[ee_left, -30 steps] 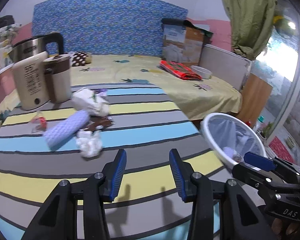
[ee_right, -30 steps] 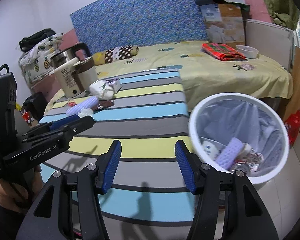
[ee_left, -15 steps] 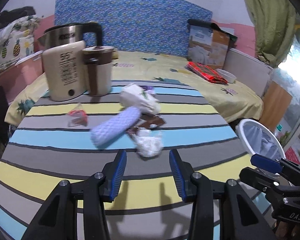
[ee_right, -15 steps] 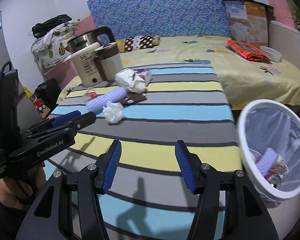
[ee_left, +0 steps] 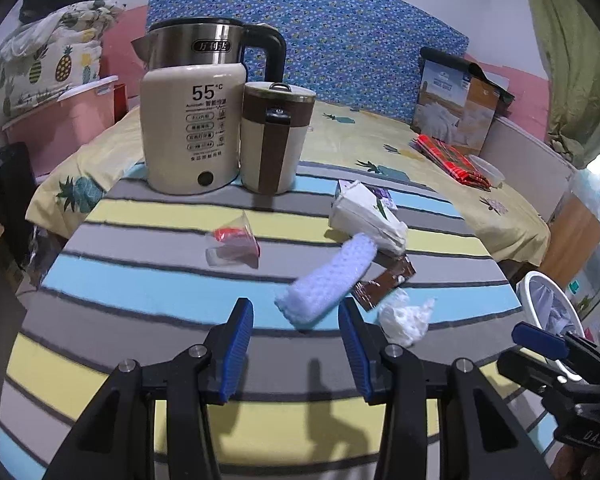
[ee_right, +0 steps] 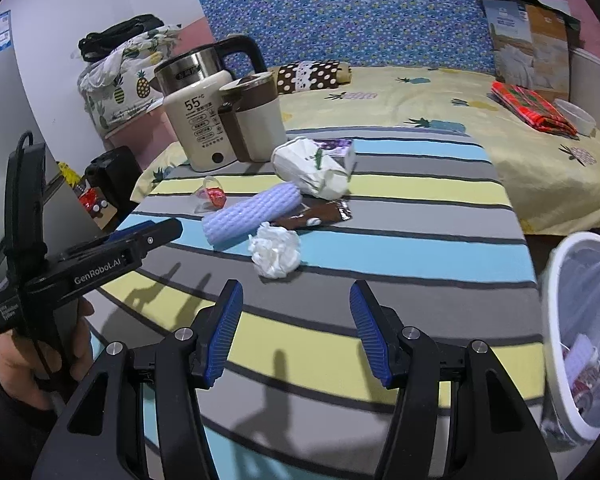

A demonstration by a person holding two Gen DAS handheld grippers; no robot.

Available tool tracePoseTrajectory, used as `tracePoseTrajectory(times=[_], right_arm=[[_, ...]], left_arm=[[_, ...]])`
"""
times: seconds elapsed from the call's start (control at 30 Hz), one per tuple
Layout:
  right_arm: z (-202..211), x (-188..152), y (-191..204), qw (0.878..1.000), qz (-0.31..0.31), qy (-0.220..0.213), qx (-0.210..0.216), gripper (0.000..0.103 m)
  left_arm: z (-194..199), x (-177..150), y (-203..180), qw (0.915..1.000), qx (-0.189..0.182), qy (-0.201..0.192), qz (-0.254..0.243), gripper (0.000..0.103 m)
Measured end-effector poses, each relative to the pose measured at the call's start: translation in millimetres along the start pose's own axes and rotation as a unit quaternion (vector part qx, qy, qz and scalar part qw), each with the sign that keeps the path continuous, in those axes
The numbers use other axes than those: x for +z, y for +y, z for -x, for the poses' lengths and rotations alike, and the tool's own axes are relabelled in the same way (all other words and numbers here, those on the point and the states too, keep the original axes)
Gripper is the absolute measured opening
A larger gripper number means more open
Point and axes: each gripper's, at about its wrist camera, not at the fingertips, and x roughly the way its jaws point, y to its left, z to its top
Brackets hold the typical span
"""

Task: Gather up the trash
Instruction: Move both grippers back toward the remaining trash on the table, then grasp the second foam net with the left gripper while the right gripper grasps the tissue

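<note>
Right now, over the striped table:
Left gripper: my left gripper (ee_left: 296,344) hangs above the striped tablecloth (ee_left: 140,292), jaws parted about halfway, nothing between the blue pads.
Right gripper: my right gripper (ee_right: 296,328) is parted too, empty, pointing down at the cloth short of the trash pile.
Foam sleeve: the lilac foam sleeve (ee_left: 328,280) lies tilted on the table, its near end just beyond my left fingertips.
Tissue: the crumpled white tissue (ee_right: 275,255) sits just ahead of my right gripper, beside the sleeve's near end.
Wrapper: the brown wrapper (ee_right: 314,216) lies flat, tucked partly under the sleeve.
White packet: the crumpled white packet (ee_right: 312,166) lies behind the sleeve, touching its far end.
Clear cup: 1 small clear cup (ee_left: 232,244) with red inside lies on its side, left of the sleeve and apart from it.
Bin: the white bin (ee_right: 580,336) with its liner stands off the table's right edge, some trash already inside.
Kettle and jug: the cream kettle (ee_left: 194,120) marked 55 and the brown-banded jug (ee_left: 274,140) stand side by side at the table's far end.
</note>
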Motion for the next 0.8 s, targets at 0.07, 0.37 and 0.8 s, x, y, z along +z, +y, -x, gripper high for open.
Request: tracePoseTrajectory(times=[0.07,0.37,0.8], right_arm=[[-8,2,2,1.0,0.001,0.005,0.001,0.058],[-44,9,8,1.0,0.003,0.028,0.006,0.058],[-62,9,4,0.999,0.0,0.048,0.019,0.035]], left_arm=[[-5,2,3,0.9999,-0.012,0.002,0.001,0.045],[-37,6,5,0.9992,-0.027,0.024,-0.015,0.045],[-60,11,-7,0.9974,-0.053,0.032,-0.036,0.045]])
